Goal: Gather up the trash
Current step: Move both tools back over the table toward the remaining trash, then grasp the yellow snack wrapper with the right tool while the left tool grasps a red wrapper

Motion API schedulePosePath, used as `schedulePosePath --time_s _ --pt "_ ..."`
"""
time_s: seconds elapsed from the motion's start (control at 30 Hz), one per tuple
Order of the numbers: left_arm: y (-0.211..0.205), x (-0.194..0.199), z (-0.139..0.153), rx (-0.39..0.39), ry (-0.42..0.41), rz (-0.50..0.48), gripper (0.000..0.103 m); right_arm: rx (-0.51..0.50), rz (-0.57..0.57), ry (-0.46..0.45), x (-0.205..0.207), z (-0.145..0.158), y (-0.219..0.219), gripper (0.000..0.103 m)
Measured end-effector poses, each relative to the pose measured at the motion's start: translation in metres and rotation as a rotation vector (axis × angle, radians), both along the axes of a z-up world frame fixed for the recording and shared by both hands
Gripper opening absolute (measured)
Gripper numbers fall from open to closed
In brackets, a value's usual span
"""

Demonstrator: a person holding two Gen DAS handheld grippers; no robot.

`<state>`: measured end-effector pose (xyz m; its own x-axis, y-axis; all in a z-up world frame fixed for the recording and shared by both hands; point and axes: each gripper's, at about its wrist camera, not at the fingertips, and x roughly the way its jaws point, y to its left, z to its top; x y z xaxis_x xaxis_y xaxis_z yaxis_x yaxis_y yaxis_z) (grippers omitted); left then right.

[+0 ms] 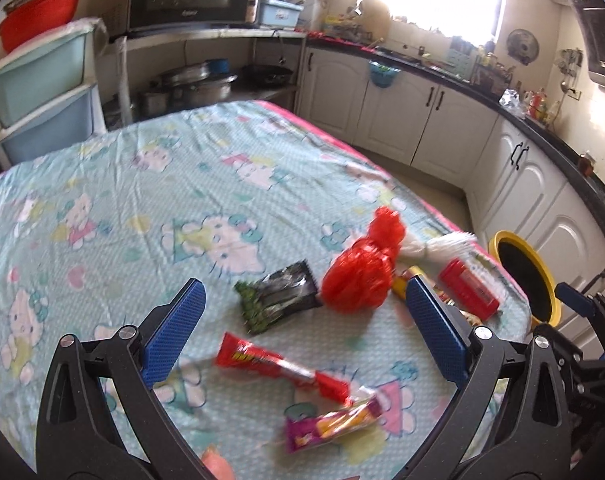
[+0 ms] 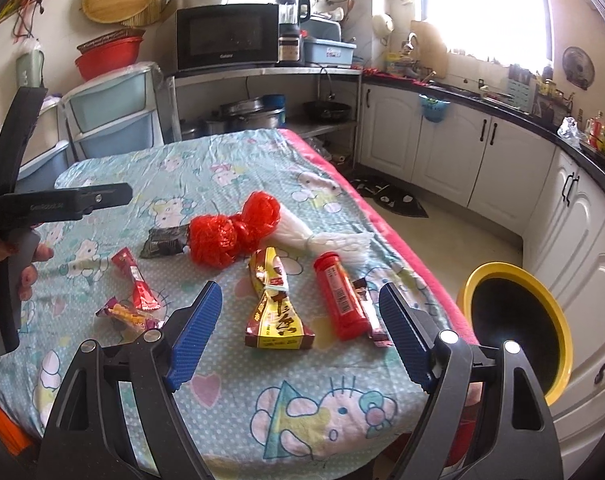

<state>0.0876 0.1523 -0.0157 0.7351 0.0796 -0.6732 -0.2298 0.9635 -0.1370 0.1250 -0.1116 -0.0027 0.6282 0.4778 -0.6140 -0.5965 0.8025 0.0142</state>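
Clearly, both the left gripper [image 1: 304, 316] and the right gripper [image 2: 300, 320] stood wide open, holding nothing, approaching the wrappers; next, closing on the near yellow packet [image 2: 276, 316] seemed needed.

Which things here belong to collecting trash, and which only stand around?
For the job:
- red plastic bag
- white plastic bag
- dark wrapper
- red wrapper
- pink snack wrapper
- yellow packet
- red tube
- yellow bin, beside the table

Just around:
- microwave
- blender
- red basin
- drawer unit
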Motion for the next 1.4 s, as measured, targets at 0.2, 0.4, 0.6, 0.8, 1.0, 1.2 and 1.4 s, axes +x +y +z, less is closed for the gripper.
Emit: schedulePosePath --time_s 0.2,0.4,0.6,0.8,1.0,1.2,1.4 --pt "0.012 -0.006 -0.017 -0.061 0.046 0.005 0.092 -0.036 0.024 0.033 0.012 -0.015 0.015 0.078" --pt "0.021 -0.009 -0.039 -0.144 0.09 0.011 0.092 -0.067 0.042 0.097 0.031 -0.034 0.032 0.078" --pt "0.03 -0.008 -0.061 -0.234 0.141 0.026 0.092 -0.082 0.066 0.144 0.045 -0.049 0.048 0.078" --pt "0.048 -0.002 -0.08 -0.344 0.171 0.081 0.083 -0.101 0.072 0.188 0.058 -0.064 0.061 0.077" --pt "0.056 0.001 -0.086 -0.34 0.18 0.114 0.06 -0.098 0.069 0.257 0.07 -0.076 0.065 0.067" --pt "0.059 -0.001 -0.086 -0.293 0.19 0.114 0.023 -0.108 0.068 0.304 0.072 -0.085 0.066 0.046" --pt "0.058 -0.004 -0.082 -0.269 0.179 0.083 0.006 -0.112 0.073 0.286 0.062 -0.084 0.063 0.044"
